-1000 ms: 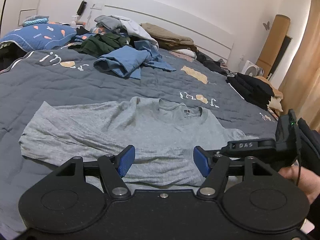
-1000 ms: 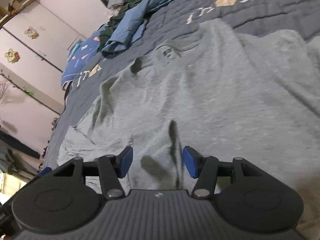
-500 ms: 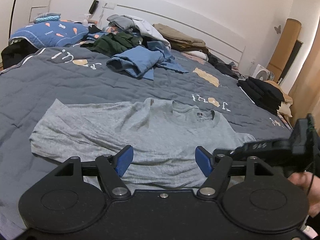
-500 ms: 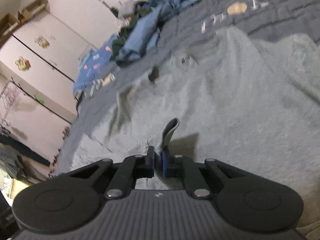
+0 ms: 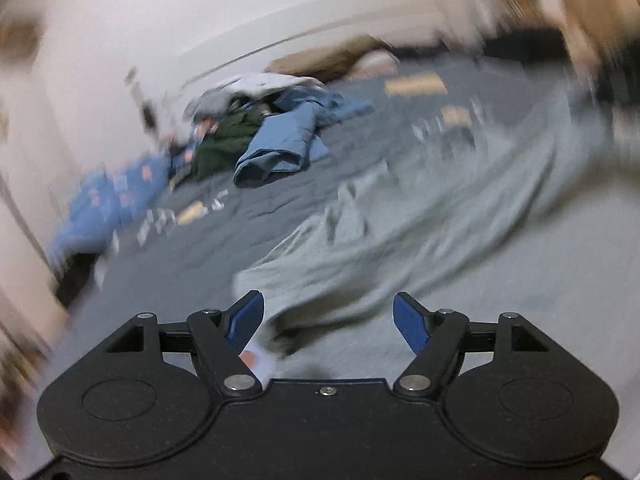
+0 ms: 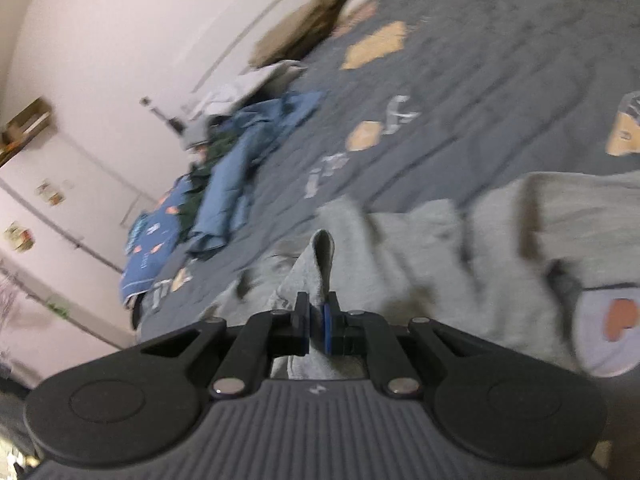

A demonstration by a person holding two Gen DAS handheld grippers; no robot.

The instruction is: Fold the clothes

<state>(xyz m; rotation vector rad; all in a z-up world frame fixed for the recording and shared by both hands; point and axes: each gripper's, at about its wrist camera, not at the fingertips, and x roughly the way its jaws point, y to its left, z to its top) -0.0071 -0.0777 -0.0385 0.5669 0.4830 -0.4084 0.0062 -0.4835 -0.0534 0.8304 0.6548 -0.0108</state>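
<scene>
The right gripper (image 6: 316,326) is clamped on a pinch of the grey T-shirt (image 6: 420,248), and a narrow fold of fabric stands up between its blue pads (image 6: 327,330). The rest of the shirt lies rumpled across the dark grey quilt (image 6: 480,80), its right part cut off by the frame edge. The left gripper (image 5: 328,320) is spread wide with nothing between its fingers, poised above the shirt's near edge (image 5: 400,248); heavy motion blur smears that view, so the shirt's outline and folds are hard to follow. Farther back on the bed sits a heap of blue and green clothes (image 5: 276,140), its pieces not separable in the blur. A pale object with an orange patch (image 6: 612,328) shows at the right edge of the right wrist view, too blurred to identify.
</scene>
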